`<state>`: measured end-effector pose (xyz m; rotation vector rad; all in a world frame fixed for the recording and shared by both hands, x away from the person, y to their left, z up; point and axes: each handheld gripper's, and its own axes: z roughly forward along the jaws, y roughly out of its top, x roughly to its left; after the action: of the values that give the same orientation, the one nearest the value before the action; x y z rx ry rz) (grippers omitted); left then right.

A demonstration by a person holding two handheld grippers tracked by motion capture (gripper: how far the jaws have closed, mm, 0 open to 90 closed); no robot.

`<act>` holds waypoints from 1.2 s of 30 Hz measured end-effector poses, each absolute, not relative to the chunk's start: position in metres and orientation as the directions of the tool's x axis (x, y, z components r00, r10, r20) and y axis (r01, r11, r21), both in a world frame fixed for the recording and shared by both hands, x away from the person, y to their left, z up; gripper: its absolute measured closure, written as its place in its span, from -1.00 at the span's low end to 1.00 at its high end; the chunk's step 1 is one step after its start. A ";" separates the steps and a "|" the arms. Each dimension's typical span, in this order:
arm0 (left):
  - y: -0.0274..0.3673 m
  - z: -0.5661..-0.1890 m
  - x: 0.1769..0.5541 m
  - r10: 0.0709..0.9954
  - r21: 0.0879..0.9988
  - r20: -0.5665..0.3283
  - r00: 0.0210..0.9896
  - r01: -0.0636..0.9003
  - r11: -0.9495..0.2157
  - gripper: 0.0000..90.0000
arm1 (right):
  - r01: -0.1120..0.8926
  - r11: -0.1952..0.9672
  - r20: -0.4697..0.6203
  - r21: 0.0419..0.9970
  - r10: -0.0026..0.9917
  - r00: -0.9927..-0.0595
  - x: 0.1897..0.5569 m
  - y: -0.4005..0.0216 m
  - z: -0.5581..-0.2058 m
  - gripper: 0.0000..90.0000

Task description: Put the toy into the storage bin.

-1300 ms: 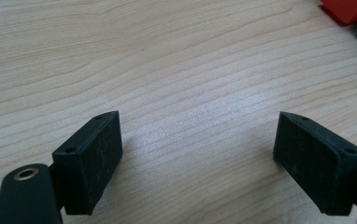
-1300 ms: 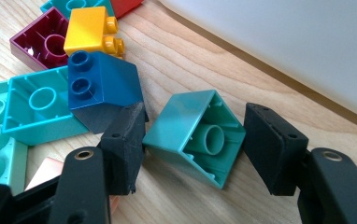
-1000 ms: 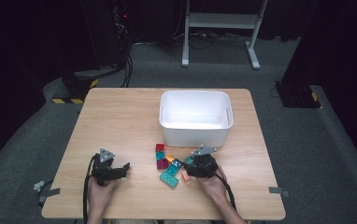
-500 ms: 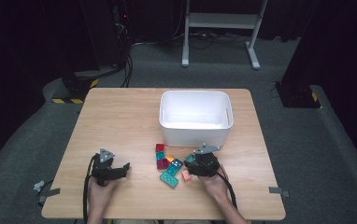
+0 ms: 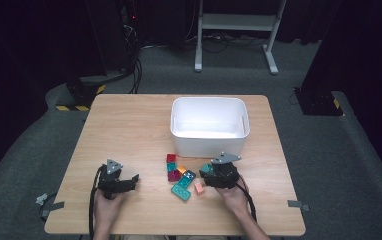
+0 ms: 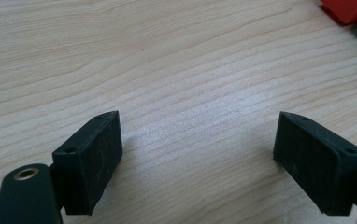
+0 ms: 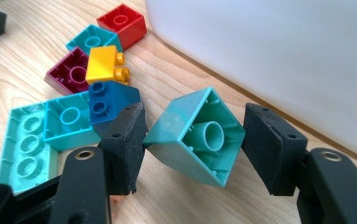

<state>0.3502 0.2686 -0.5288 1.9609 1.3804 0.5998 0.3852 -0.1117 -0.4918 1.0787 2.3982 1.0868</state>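
The wooden tabletop (image 5: 129, 130) carries a white bin (image 5: 210, 125) around 12 o'clock. The loose brick pile (image 5: 179, 175) sits just at its 7 o'clock. The right hand-held gripper (image 7: 193, 140) is clamped on a tilted teal brick (image 7: 196, 136), hollow underside showing, right beside the bin wall. The left hand-held gripper (image 6: 197, 156) sits at 9 o'clock of the pile, jaws spread wide over bare wood.

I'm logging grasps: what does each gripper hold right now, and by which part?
The right gripper holds a tilted teal brick, hollow underside toward the camera, by two opposite sides. The left gripper is open over bare table, holding nothing.
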 end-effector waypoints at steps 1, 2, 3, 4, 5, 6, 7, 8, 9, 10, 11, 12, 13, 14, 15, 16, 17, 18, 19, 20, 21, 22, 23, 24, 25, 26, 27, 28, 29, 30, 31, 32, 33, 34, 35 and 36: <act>0.269 -0.529 0.350 0.941 0.734 -0.003 0.339 0.640 -0.228 -0.65 | 0.514 0.433 0.037 0.740 0.737 -0.675 0.385 -0.112 -0.492 -0.09; 0.269 -0.529 0.350 0.941 0.734 -0.003 0.338 0.640 -0.227 -0.65 | 0.513 0.431 0.039 0.742 0.737 -0.675 0.384 -0.112 -0.490 -0.09; 0.269 -0.529 0.350 0.941 0.735 -0.003 0.338 0.639 -0.228 -0.65 | 0.511 0.429 0.039 0.745 0.736 -0.675 0.384 -0.113 -0.488 -0.09; 0.269 -0.529 0.350 0.941 0.734 -0.003 0.338 0.640 -0.227 -0.65 | 0.508 0.430 0.037 0.746 0.735 -0.677 0.383 -0.114 -0.486 -0.09; 0.269 -0.529 0.350 0.941 0.734 -0.003 0.339 0.640 -0.228 -0.65 | 0.503 0.428 0.038 0.751 0.732 -0.680 0.382 -0.116 -0.482 -0.09; 0.269 -0.529 0.350 0.941 0.734 -0.003 0.339 0.640 -0.228 -0.65 | 0.503 0.428 0.038 0.751 0.732 -0.680 0.382 -0.116 -0.482 -0.09; 0.269 -0.529 0.350 0.941 0.734 -0.003 0.338 0.640 -0.228 -0.65 | 0.500 0.425 0.039 0.754 0.732 -0.680 0.381 -0.117 -0.480 -0.09; 0.269 -0.529 0.350 0.941 0.734 -0.003 0.339 0.640 -0.228 -0.65 | 0.498 0.425 0.040 0.756 0.729 -0.683 0.381 -0.119 -0.478 -0.09; 0.269 -0.529 0.350 0.941 0.734 -0.003 0.339 0.640 -0.228 -0.65 | 0.500 0.422 0.052 0.756 0.723 -0.689 0.382 -0.120 -0.474 -0.09; 0.269 -0.529 0.350 0.941 0.734 -0.003 0.339 0.640 -0.228 -0.65 | 0.500 0.423 0.054 0.756 0.721 -0.691 0.382 -0.121 -0.473 -0.09; 0.269 -0.529 0.350 0.941 0.734 -0.003 0.339 0.640 -0.228 -0.65 | 0.500 0.423 0.054 0.756 0.721 -0.691 0.382 -0.121 -0.473 -0.09; 0.269 -0.529 0.350 0.941 0.734 -0.003 0.338 0.640 -0.227 -0.65 | 0.507 0.417 0.066 0.755 0.720 -0.691 0.383 -0.123 -0.471 -0.09; 0.269 -0.529 0.350 0.941 0.734 -0.003 0.338 0.640 -0.227 -0.65 | 0.507 0.417 0.066 0.755 0.720 -0.691 0.383 -0.123 -0.471 -0.09; 0.269 -0.529 0.350 0.941 0.734 -0.004 0.338 0.640 -0.227 -0.65 | 0.506 0.413 0.069 0.757 0.720 -0.691 0.383 -0.124 -0.471 -0.09; 0.269 -0.529 0.350 0.941 0.734 -0.003 0.339 0.640 -0.228 -0.65 | 0.508 0.414 0.071 0.755 0.719 -0.692 0.383 -0.124 -0.470 -0.09; 0.269 -0.529 0.350 0.941 0.734 -0.003 0.338 0.640 -0.227 -0.65 | 0.506 0.417 0.069 0.756 0.717 -0.694 0.383 -0.125 -0.469 -0.09; 0.269 -0.529 0.350 0.941 0.734 -0.003 0.339 0.640 -0.228 -0.65 | 0.503 0.420 0.065 0.756 0.715 -0.696 0.382 -0.126 -0.466 -0.09; 0.269 -0.529 0.350 0.941 0.734 -0.003 0.339 0.640 -0.228 -0.65 | 0.503 0.420 0.065 0.756 0.715 -0.696 0.382 -0.126 -0.466 -0.09; 0.269 -0.529 0.350 0.941 0.734 -0.004 0.338 0.640 -0.227 -0.65 | 0.497 0.420 0.062 0.759 0.713 -0.698 0.381 -0.126 -0.462 -0.09; 0.269 -0.529 0.350 0.941 0.734 -0.004 0.338 0.640 -0.227 -0.65 | 0.497 0.420 0.062 0.759 0.713 -0.698 0.381 -0.126 -0.462 -0.09; 0.269 -0.529 0.350 0.941 0.734 -0.004 0.338 0.640 -0.227 -0.65 | 0.491 0.423 0.057 0.762 0.711 -0.701 0.381 -0.127 -0.459 -0.09; 0.269 -0.529 0.350 0.941 0.734 -0.003 0.338 0.640 -0.227 -0.65 | 0.487 0.422 0.055 0.765 0.711 -0.701 0.380 -0.128 -0.457 -0.09; 0.269 -0.529 0.350 0.941 0.734 -0.003 0.339 0.640 -0.227 -0.65 | 0.483 0.423 0.052 0.766 0.709 -0.703 0.380 -0.128 -0.454 -0.09; 0.269 -0.529 0.350 0.941 0.734 -0.003 0.339 0.640 -0.227 -0.65 | 0.475 0.422 0.050 0.772 0.705 -0.707 0.380 -0.130 -0.448 -0.09; 0.269 -0.529 0.350 0.941 0.734 -0.003 0.339 0.640 -0.227 -0.65 | 0.470 0.424 0.047 0.774 0.702 -0.711 0.379 -0.130 -0.445 -0.09; 0.269 -0.529 0.350 0.941 0.734 -0.004 0.338 0.640 -0.227 -0.65 | 0.472 0.421 0.052 0.775 0.702 -0.710 0.379 -0.131 -0.443 -0.09; 0.269 -0.529 0.350 0.941 0.734 -0.004 0.338 0.640 -0.227 -0.65 | 0.472 0.421 0.052 0.775 0.702 -0.710 0.379 -0.131 -0.443 -0.09; 0.269 -0.529 0.350 0.941 0.734 -0.004 0.338 0.640 -0.227 -0.65 | 0.468 0.423 0.049 0.776 0.699 -0.713 0.381 -0.132 -0.437 -0.09; 0.269 -0.529 0.350 0.941 0.734 -0.004 0.338 0.640 -0.227 -0.65 | 0.468 0.423 0.049 0.776 0.699 -0.713 0.381 -0.132 -0.437 -0.09; 0.269 -0.529 0.350 0.941 0.734 -0.004 0.338 0.640 -0.227 -0.65 | 0.465 0.426 0.047 0.776 0.697 -0.716 0.381 -0.132 -0.431 -0.09; 0.269 -0.529 0.350 0.941 0.734 -0.004 0.338 0.640 -0.227 -0.65 | 0.462 0.426 0.045 0.778 0.696 -0.717 0.381 -0.132 -0.428 -0.09; 0.269 -0.529 0.350 0.941 0.734 -0.004 0.338 0.640 -0.227 -0.65 | 0.462 0.426 0.045 0.778 0.696 -0.717 0.381 -0.132 -0.428 -0.09; 0.269 -0.529 0.350 0.941 0.734 -0.004 0.338 0.640 -0.227 -0.65 | 0.457 0.423 0.046 0.782 0.692 -0.721 0.381 -0.132 -0.425 -0.09; 0.269 -0.529 0.350 0.941 0.734 -0.004 0.338 0.640 -0.227 -0.65 | 0.455 0.421 0.048 0.785 0.690 -0.722 0.381 -0.132 -0.422 -0.09; 0.269 -0.529 0.350 0.941 0.734 -0.004 0.338 0.640 -0.227 -0.65 | 0.455 0.417 0.052 0.787 0.689 -0.722 0.381 -0.132 -0.419 -0.09; 0.269 -0.529 0.350 0.941 0.734 -0.004 0.338 0.640 -0.227 -0.65 | 0.447 0.415 0.053 0.792 0.684 -0.728 0.381 -0.132 -0.413 -0.09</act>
<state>0.3502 0.2686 -0.5288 1.9603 1.3806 0.5996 0.3806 -0.1321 -0.4129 0.9848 2.3947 1.2125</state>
